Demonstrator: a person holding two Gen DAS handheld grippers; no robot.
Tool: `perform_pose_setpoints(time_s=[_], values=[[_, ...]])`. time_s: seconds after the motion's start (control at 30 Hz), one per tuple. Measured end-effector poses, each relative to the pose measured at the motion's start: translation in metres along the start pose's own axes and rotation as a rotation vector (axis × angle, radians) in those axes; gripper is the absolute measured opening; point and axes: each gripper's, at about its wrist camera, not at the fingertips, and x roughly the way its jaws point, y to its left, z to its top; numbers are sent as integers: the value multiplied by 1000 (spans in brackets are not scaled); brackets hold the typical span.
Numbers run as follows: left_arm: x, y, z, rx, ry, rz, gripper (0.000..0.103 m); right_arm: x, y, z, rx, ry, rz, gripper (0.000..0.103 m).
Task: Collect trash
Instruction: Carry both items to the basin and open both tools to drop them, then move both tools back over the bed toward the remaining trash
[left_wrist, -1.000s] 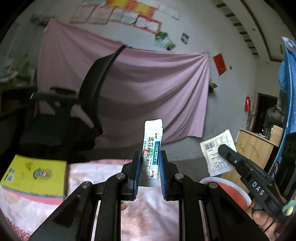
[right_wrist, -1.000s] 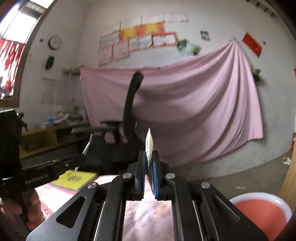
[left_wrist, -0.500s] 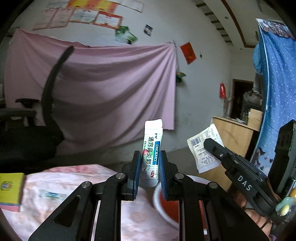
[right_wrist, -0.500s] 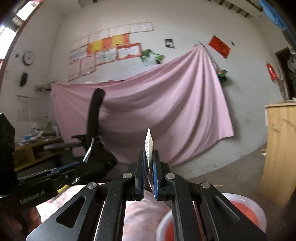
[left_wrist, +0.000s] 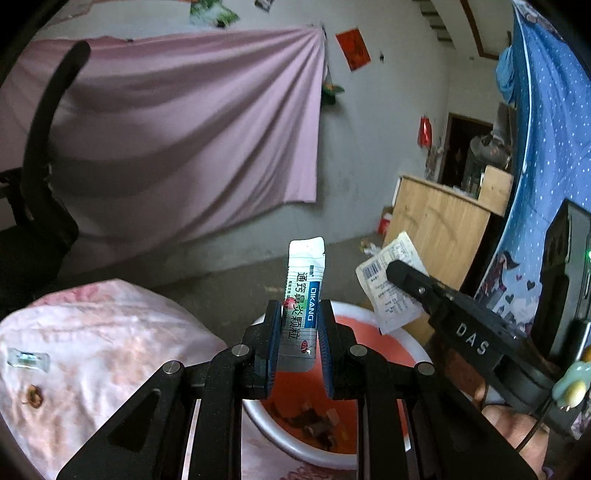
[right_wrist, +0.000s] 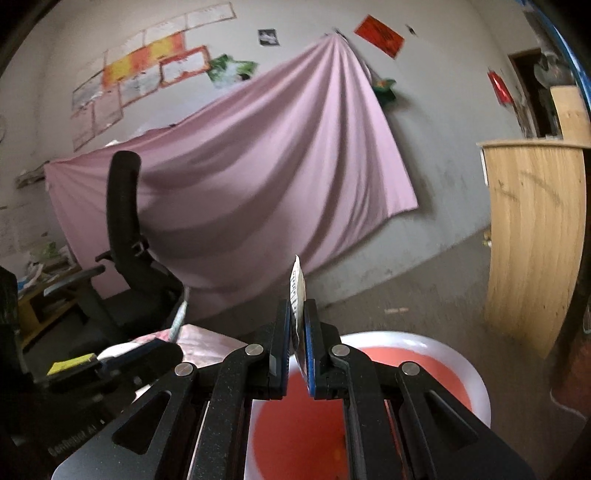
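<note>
**Q:** What are you holding, and where does it go?

**A:** My left tool (left_wrist: 295, 347) is clamped on a white-and-blue sachet (left_wrist: 303, 295), its long axis standing upright between the pads. My right tool (right_wrist: 296, 347) pinches a white paper wrapper (right_wrist: 297, 286), also upright and seen edge-on. The red basin (left_wrist: 373, 332) with the white rim sits directly below and just ahead of both tools, beside the pink floral surface (left_wrist: 92, 332).

**Q:** Which hand is nearer the drop?

**A:** I judge both close enough; the right view has the basin filling the space under the jaws, so that wrapper would likely fall straight in. The sachet sits over the near rim, so I would want it a touch further forward.

**Q:** What does one camera catch that the other misses?

**A:** The left view shows scraps already in the basin, the wrapper's printed face with its barcode, and a small clear packet (left_wrist: 27, 361) on the surface. The right view shows none of those.
</note>
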Motion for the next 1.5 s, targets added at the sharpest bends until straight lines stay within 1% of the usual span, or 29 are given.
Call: perform_pose_setpoints(time_s=[0.2,0.37,0.43,0.5,0.57,0.7,0.8,0.93,1.1,1.13,1.17,1.2,1.27,1.37,1.43,1.47,1.5], values=[[18,-5,-2,-32,73,-28,16,6,-15,0,42,49,-7,6],[27,-3,2,-75,122,-56,17,11,-20,0,59,82,-12,7],[29,-1,4,-87,138,-58,20,12,-22,0,61,88,-16,7],[30,1,4,-102,145,-65,30,13,-23,0,62,93,-17,7],[28,4,5,-118,145,-74,31,13,-23,-1,60,94,-20,7],[22,10,7,-136,133,-58,31,13,-22,1,57,89,-22,7],[11,21,8,-161,107,-36,31,11,-19,2,48,77,-24,7],[-8,39,9,-203,62,24,31,9,-10,3,33,60,-19,8],[-44,64,10,-227,-13,120,40,7,9,6,8,33,3,9],[-52,69,9,-229,-29,139,42,7,14,6,0,27,8,10],[-61,75,8,-232,-44,161,45,7,20,6,-6,20,14,15],[-70,81,7,-233,-57,181,47,7,24,5,-10,14,21,28],[-83,89,4,-232,-76,214,49,7,35,4,-21,-2,43,40],[-105,105,-2,-237,-102,274,55,8,51,2,-46,-21,71,41],[-119,115,-8,-246,-121,305,58,6,64,-1,-70,-45,87,45],[-125,119,-9,-252,-130,322,61,5,70,-2,-76,-56,94,50],[-131,125,-11,-257,-139,337,66,5,75,-2,-82,-67,103,52]])
